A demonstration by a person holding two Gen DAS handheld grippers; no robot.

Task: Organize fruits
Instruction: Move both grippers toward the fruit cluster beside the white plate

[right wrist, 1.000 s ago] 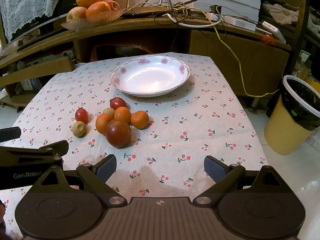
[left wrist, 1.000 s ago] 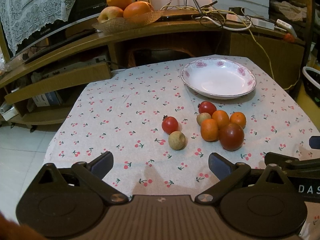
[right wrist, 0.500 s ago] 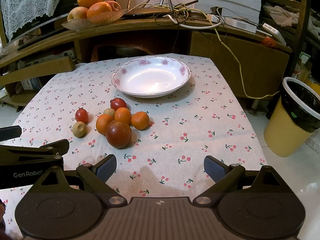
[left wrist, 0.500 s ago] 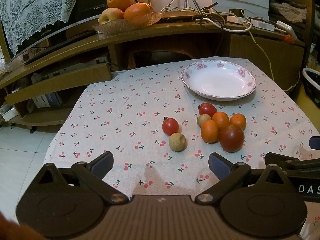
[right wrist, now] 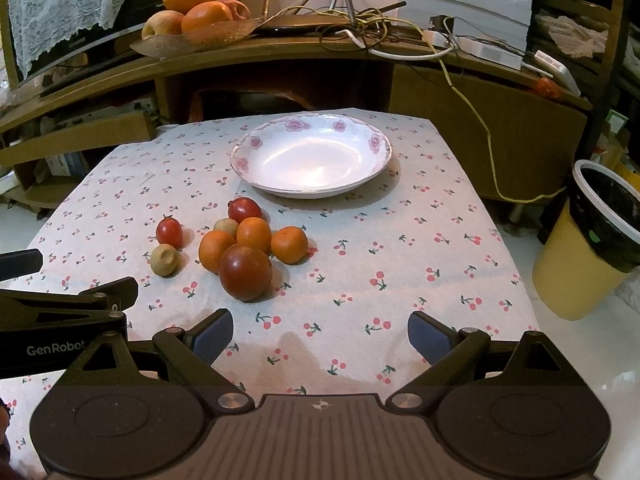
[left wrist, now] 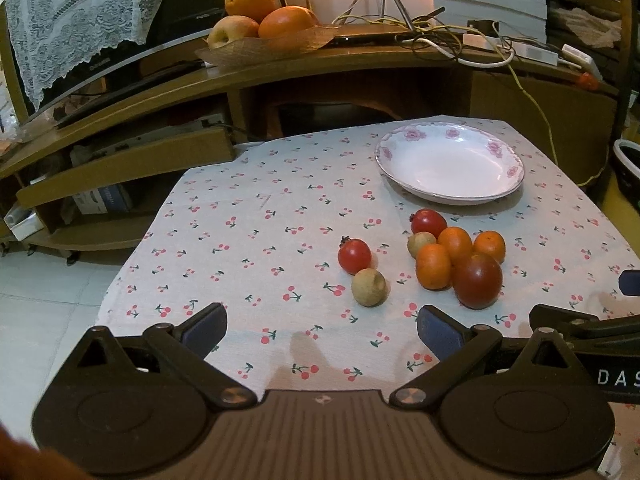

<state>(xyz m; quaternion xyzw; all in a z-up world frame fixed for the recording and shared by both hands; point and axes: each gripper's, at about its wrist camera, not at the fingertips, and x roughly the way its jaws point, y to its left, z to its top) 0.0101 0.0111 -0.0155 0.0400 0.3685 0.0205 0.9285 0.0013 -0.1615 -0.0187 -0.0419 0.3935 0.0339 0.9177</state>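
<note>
A cluster of fruit lies on the cherry-print tablecloth (left wrist: 260,248): a big dark red fruit (left wrist: 477,279) (right wrist: 245,272), three small oranges (left wrist: 433,266) (right wrist: 289,244), two small red fruits (left wrist: 354,256) (right wrist: 169,231) and two small tan fruits (left wrist: 369,287) (right wrist: 164,259). An empty white flowered plate (left wrist: 450,162) (right wrist: 311,155) sits behind them. My left gripper (left wrist: 320,330) is open and empty, near the table's front edge, before the tan fruit. My right gripper (right wrist: 320,336) is open and empty, to the right of the cluster.
A wooden shelf behind the table carries a tray of large oranges and apples (left wrist: 260,20) (right wrist: 192,16) and tangled cables (right wrist: 360,28). A yellow bin with a black liner (right wrist: 592,240) stands on the floor right of the table.
Both views have shifted slightly; the fruit and plate sit a little lower in the frames. Both grippers stay open and nothing has been touched.
</note>
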